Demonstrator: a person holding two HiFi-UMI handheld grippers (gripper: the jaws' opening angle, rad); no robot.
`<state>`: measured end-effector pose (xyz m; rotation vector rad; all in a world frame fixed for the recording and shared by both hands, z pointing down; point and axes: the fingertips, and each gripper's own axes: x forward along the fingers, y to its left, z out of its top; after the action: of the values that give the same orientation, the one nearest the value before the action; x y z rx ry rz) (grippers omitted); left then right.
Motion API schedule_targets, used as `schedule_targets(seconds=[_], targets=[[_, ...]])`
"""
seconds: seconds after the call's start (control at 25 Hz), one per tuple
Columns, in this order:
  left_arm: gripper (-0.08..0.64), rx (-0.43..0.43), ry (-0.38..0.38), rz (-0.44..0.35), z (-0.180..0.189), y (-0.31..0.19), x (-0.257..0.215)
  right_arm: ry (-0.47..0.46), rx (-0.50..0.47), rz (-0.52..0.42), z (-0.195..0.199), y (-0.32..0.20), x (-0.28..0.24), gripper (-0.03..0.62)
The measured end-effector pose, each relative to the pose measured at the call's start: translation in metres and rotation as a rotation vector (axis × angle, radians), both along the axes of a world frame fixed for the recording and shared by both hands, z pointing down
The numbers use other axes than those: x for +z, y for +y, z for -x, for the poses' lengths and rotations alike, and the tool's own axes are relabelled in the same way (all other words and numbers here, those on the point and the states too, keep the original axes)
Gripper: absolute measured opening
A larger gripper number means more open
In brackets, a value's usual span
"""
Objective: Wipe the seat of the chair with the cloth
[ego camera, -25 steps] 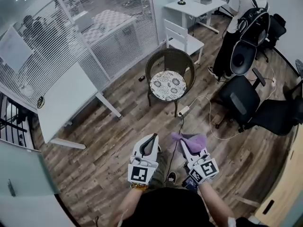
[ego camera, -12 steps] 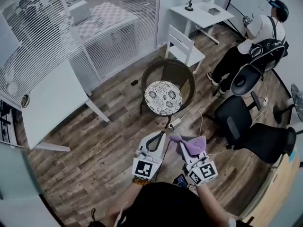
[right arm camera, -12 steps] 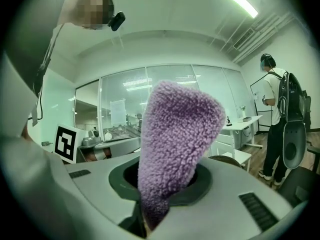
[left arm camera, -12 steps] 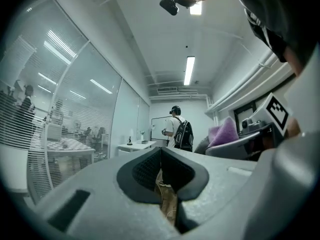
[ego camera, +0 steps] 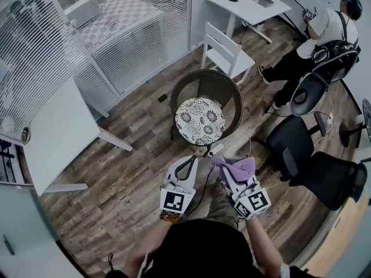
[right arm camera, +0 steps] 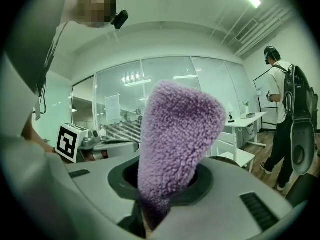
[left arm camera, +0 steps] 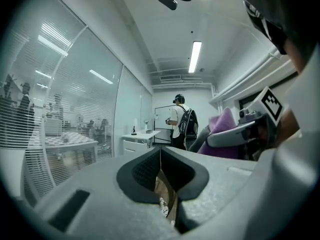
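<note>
Approach phase: cloth in hand, seat not yet touched.
Over the last second the chair [ego camera: 204,86] has drawn closer, and its patterned seat [ego camera: 200,120] now lies just ahead of both grippers. The right gripper [ego camera: 227,175] clamps the purple cloth [ego camera: 237,167], though its jaws have just been opening slightly around it. The left gripper [ego camera: 186,164] is closed and empty.

Office, open-plan type: glass partition walls [ego camera: 124,33] w/ blinds, white desks [ego camera: 58,138], black swivel chairs [ego camera: 288,139], whiteboard [left arm camera: 162,118] at far end, ceiling strip lights [left arm camera: 194,56], wood-plank floor [ego camera: 130,175]. More desks & ppl thru the glass.
</note>
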<state>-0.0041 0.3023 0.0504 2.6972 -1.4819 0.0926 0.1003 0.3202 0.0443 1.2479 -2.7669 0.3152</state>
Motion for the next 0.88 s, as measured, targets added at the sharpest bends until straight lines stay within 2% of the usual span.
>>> schedule_targets(seconds=[0.16, 0.32, 0.44, 0.56, 0.68, 0.88], targets=[[0.018, -0.042, -0.038, 0.031, -0.025, -0.068, 0.021, -0.015, -0.074, 0.019, -0.02, -0.075, 0.024, 0.104], [0.018, -0.127, -0.121, 0.08, -0.051, -0.122, 0.049, -0.017, -0.168, 0.057, -0.045, -0.138, 0.056, 0.126], [0.018, -0.194, -0.16, 0.102, -0.063, -0.154, 0.061, -0.006, -0.261, 0.101, -0.057, -0.179, 0.079, 0.099], [0.018, -0.233, -0.161, 0.127, -0.076, -0.183, 0.082, 0.005, -0.336, 0.147, -0.064, -0.217, 0.105, 0.095], [0.018, -0.234, -0.149, 0.175, -0.074, -0.207, 0.116, 0.021, -0.386, 0.171, -0.051, -0.245, 0.132, 0.1], [0.018, -0.176, -0.164, 0.222, -0.062, -0.232, 0.169, 0.106, -0.412, 0.134, -0.026, -0.261, 0.17, 0.099]])
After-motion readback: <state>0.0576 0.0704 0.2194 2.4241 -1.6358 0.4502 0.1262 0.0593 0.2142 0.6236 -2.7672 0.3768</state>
